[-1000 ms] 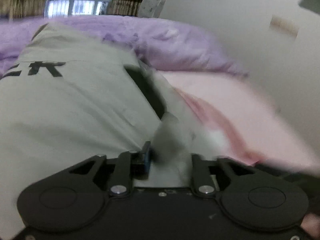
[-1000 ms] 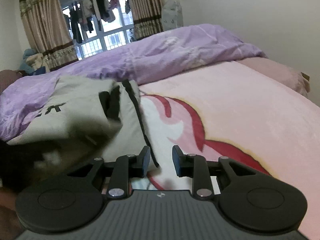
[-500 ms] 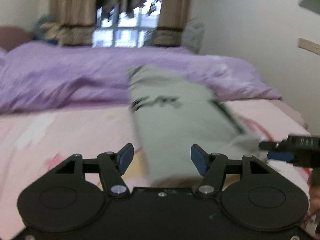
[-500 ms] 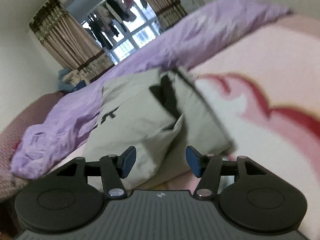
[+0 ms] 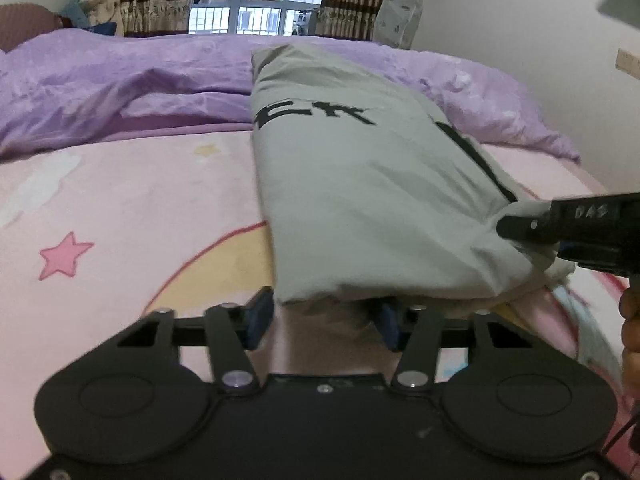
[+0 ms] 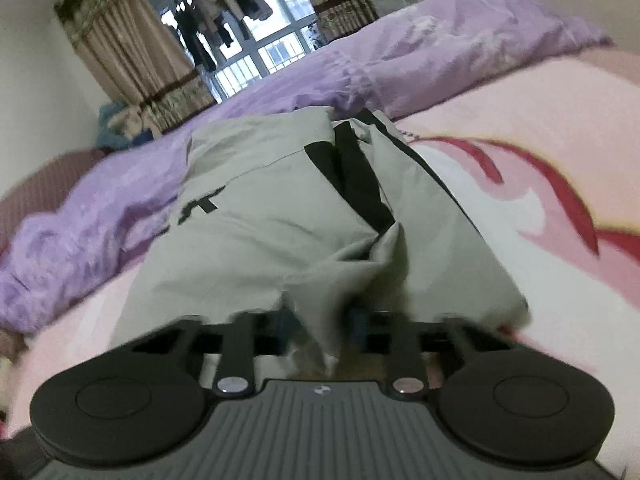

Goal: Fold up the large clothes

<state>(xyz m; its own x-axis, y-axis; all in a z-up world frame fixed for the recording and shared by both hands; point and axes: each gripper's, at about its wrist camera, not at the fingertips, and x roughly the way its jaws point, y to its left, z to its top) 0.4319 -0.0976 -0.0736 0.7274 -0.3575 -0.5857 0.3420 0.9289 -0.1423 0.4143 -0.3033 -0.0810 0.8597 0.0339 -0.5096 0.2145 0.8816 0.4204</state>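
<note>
A grey garment (image 5: 360, 184) with black lettering lies folded into a long strip on the pink blanket (image 5: 120, 208). In the left wrist view my left gripper (image 5: 325, 322) is at the strip's near hem. Its blue pads (image 5: 260, 318) stand apart on either side of the hem's edge, and the jaws are closing. The right gripper (image 5: 560, 224) comes in from the right onto the near right corner. In the right wrist view my right gripper (image 6: 324, 324) is shut on a bunched fold of the grey garment (image 6: 260, 232), beside its black stripe (image 6: 352, 184).
A rumpled purple duvet (image 5: 120, 80) lies across the far side of the bed under the garment's far end. Behind it are curtains and a window (image 5: 256, 16). A wall (image 5: 520, 20) runs along the right. A person's hand (image 5: 630, 320) shows at the right edge.
The left gripper let go of the cloth, opened and swung left to the near hem, where its jaws have narrowed. The right gripper moved from the blanket onto the garment and shut on a fold.
</note>
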